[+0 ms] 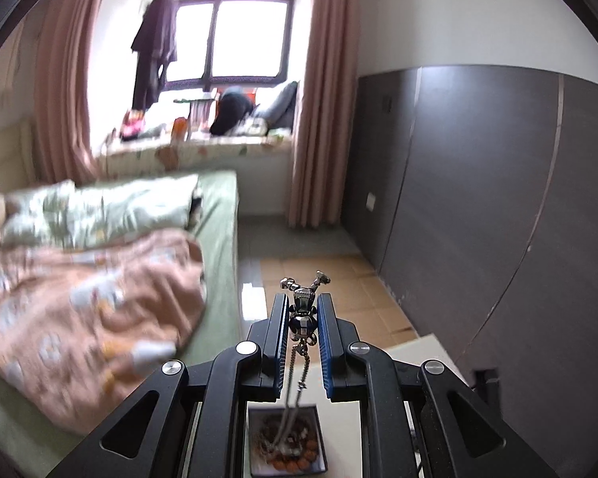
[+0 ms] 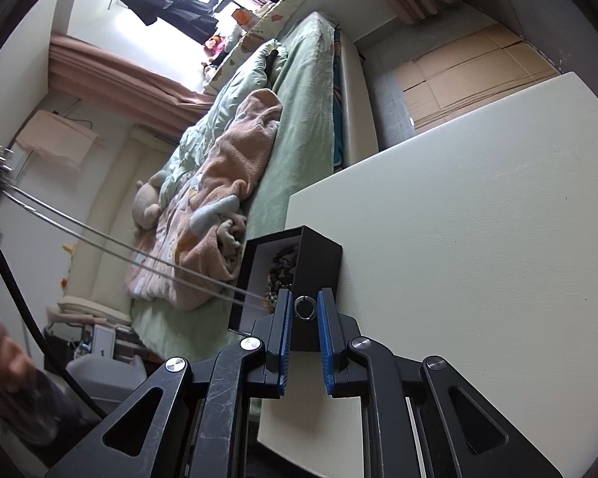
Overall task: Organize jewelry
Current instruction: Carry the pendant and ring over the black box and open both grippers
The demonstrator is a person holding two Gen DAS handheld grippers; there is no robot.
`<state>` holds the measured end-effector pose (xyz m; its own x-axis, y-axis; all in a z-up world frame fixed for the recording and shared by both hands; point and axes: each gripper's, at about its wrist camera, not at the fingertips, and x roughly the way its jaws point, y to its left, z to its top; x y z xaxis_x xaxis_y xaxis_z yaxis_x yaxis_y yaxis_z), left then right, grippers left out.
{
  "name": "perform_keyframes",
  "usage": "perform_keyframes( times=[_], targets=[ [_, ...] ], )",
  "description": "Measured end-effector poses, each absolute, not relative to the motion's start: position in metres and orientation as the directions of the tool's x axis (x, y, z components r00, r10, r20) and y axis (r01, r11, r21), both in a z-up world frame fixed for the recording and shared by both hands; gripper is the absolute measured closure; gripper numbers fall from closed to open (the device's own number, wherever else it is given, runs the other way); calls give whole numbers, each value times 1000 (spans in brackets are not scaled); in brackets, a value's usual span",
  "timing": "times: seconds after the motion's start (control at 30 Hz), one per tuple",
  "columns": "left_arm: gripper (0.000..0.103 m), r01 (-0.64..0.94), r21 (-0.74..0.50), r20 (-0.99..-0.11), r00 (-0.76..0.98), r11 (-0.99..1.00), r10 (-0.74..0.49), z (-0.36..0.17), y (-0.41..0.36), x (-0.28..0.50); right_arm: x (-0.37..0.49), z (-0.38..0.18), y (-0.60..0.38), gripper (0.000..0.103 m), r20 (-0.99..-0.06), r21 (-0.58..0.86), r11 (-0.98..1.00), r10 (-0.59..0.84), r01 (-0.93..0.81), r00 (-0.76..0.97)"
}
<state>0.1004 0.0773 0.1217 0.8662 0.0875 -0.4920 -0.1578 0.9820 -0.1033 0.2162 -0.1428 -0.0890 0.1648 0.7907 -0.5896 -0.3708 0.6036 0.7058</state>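
In the left wrist view, a small silver metal figure pendant (image 1: 303,310) is seen pinched between the blue pads of the left hand-held gripper (image 1: 303,316), its limbs sticking out past the fingertips. From it a thin silver chain (image 1: 295,382) hangs straight down into a black square box with a white lining (image 1: 286,444), which lies directly beneath the jaws and already holds a ring of brown and orange beads (image 1: 295,463). The chain's long axis is thus close to vertical, and the box sits below rather than ahead of the left gripper. In the right wrist view, the right hand-held gripper (image 2: 305,310) is narrowly parted around a small silver ring (image 2: 305,307); whether the pads touch it cannot be told. The same box stands just beyond it, near the cream-white table's (image 2: 478,239) edge facing the bed (image 2: 299,119), and the taut chain runs from the box mouth up and away to the left. Judged from this, the coming move is a straight lowering, with the left gripper the one placed to do it.
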Motion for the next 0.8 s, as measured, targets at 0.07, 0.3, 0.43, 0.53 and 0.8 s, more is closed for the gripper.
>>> perform_keyframes(
  times=[0.07, 0.3, 0.43, 0.53, 0.8],
  targets=[
    [88, -184, -133, -527, 846, 974, 87, 97, 83, 104, 217, -90, -142, 89, -592, 706, 606, 789, -367, 164],
    [88, -230, -229, -607, 793, 946, 46, 29, 97, 110, 218, -92, -138, 89, -597, 703, 611, 785, -364, 164],
    [88, -245, -281, -656, 755, 928, 1, -9, 107, 116, 215, -92, -132, 89, -592, 704, 604, 790, -375, 161],
    [87, -283, -380, -700, 711, 881, -74, -35, 122, 119, 209, -91, -124, 89, -582, 704, 592, 797, -392, 159],
    [35, -284, -448, -674, 730, 847, -112, -32, 137, 105, 194, -84, -94, 89, -576, 671, 577, 801, -466, 161]
  ],
)
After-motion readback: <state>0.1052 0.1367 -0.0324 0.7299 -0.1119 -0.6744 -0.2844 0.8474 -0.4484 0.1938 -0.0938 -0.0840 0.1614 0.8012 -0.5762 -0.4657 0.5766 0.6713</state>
